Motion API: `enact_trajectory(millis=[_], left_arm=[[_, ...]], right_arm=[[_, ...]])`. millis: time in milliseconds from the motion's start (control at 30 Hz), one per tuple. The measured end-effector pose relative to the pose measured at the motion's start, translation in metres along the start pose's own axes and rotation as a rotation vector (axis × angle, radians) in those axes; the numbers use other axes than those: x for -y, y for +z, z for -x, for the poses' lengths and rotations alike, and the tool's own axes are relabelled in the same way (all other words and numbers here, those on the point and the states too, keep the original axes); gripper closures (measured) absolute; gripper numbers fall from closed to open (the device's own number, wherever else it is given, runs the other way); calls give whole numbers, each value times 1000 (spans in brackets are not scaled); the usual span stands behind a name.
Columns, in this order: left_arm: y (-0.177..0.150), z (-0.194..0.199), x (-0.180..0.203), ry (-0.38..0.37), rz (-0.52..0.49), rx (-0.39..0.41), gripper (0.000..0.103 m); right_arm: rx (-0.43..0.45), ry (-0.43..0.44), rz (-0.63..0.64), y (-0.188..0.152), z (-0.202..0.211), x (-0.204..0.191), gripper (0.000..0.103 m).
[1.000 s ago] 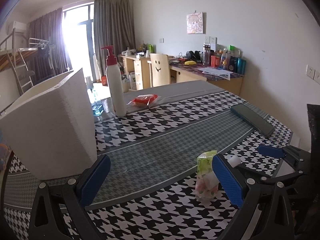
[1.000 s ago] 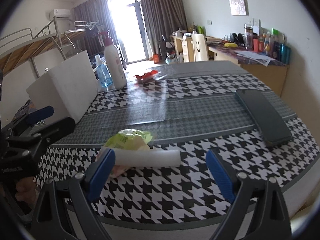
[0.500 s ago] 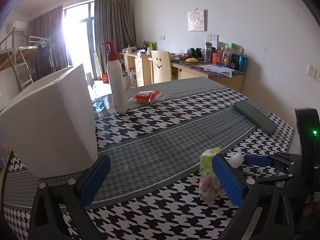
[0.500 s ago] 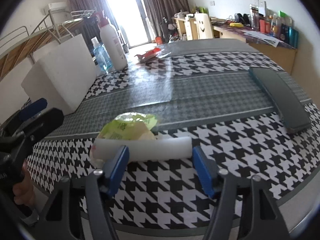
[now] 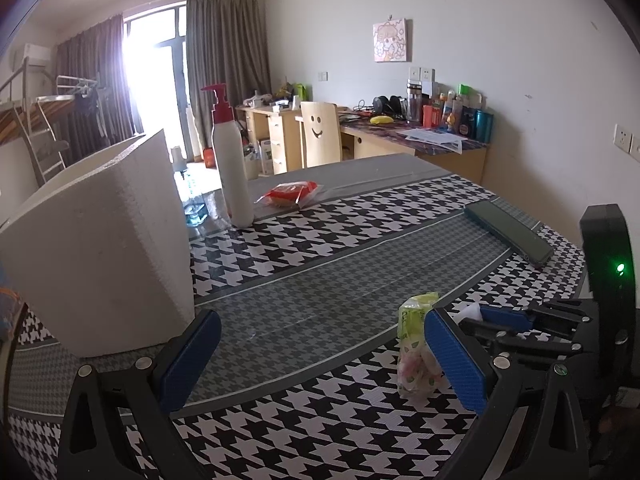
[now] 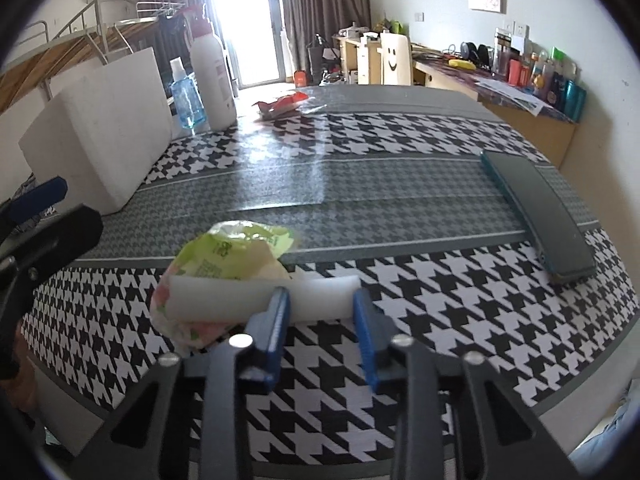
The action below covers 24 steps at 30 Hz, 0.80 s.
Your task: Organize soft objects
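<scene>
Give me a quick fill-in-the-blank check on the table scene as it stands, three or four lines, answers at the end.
1. The right gripper has just been closing, with the white foam ____ between its fingers.
2. The foam lies against a green ____ pack.
3. The left gripper is ____, with nothing between its fingers.
4. The pump bottle has a ____ top.

Missing words: roll; tissue; open; red
</scene>
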<state>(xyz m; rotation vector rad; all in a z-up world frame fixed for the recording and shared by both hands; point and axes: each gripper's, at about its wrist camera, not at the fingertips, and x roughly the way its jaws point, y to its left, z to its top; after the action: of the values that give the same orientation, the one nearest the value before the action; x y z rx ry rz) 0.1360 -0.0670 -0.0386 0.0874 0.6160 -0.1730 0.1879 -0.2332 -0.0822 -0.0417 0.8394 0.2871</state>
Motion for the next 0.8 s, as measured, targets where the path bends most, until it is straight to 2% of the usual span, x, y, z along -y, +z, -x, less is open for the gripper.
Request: enact_trajectory(millis=[200, 600, 700, 800], left_arm=[[-1, 1, 4, -6, -14, 2, 1], [1, -12, 28, -30, -84, -22, 1], [3, -22, 31, -29, -93, -46, 2], [2, -33, 32, -44, -97, -83, 7]], right_arm=[[16, 40, -21, 1, 14, 8, 101], [59, 30, -64, -3, 31, 27, 102], [58, 12, -62, -4, 30, 30, 102], [59, 43, -66, -7, 30, 33, 102]])
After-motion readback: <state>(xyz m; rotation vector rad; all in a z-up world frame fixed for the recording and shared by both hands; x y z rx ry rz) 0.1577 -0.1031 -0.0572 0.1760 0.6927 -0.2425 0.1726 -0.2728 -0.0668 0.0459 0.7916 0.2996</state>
